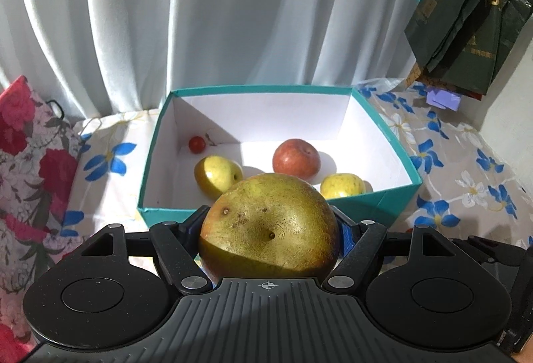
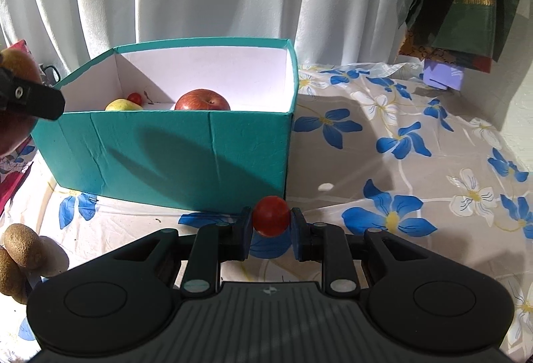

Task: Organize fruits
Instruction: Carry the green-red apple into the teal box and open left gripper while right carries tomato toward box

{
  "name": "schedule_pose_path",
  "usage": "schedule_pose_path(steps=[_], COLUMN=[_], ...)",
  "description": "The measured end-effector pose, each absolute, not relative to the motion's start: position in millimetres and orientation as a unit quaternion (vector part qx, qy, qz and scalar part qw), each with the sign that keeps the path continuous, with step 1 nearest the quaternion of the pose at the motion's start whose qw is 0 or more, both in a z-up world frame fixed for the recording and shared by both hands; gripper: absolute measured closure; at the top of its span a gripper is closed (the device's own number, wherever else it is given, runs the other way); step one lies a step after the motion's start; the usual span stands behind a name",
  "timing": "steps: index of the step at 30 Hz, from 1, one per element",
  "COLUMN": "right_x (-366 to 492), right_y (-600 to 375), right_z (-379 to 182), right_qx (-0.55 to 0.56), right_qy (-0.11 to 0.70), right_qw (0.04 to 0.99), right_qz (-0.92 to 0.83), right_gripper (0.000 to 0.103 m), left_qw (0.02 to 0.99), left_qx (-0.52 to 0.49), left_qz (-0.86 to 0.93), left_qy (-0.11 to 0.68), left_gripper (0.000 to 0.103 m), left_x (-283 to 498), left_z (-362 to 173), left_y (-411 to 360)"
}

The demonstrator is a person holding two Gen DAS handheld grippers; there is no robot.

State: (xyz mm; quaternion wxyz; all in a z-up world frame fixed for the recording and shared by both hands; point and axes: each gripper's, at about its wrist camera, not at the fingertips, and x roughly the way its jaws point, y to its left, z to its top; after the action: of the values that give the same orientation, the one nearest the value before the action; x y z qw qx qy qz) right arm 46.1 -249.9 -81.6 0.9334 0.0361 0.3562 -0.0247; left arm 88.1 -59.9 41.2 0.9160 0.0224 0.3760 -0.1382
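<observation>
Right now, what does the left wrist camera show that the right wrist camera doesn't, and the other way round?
Only the left wrist view: the second yellow apple low in the box. Only the right wrist view: the right gripper shut on a cherry tomato, and kiwis on the tablecloth. Both: the teal box, red apple and left gripper shut on a large greenish fruit.

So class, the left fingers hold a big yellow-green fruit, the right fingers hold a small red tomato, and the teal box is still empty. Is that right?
Not quite. The teal box is not empty: the left wrist view shows a red apple, two yellow apples and a cherry tomato inside. The rest stands.
</observation>
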Motion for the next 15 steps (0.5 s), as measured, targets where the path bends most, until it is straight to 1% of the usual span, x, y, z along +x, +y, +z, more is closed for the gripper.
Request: schedule_pose_path(steps=[7,15], right_x=[44,40], right_y=[-257,-265], right_z=[-79,-80], right_qx=[0.041,0.046], right_qy=[0.352,0.352], right_qw=[0.934,0.934], right_qz=[-0.034,-0.043], right_gripper=[0.080,0.080], left_qw=[0.918,0.917], left_qx=[0.023,0.026], left_qz=[-0.134,-0.123], left_qy=[0.371,0.377], left_gripper=[0.024,0.024], left_x=[105,132], left_z=[45,35], left_y=[-70,-80])
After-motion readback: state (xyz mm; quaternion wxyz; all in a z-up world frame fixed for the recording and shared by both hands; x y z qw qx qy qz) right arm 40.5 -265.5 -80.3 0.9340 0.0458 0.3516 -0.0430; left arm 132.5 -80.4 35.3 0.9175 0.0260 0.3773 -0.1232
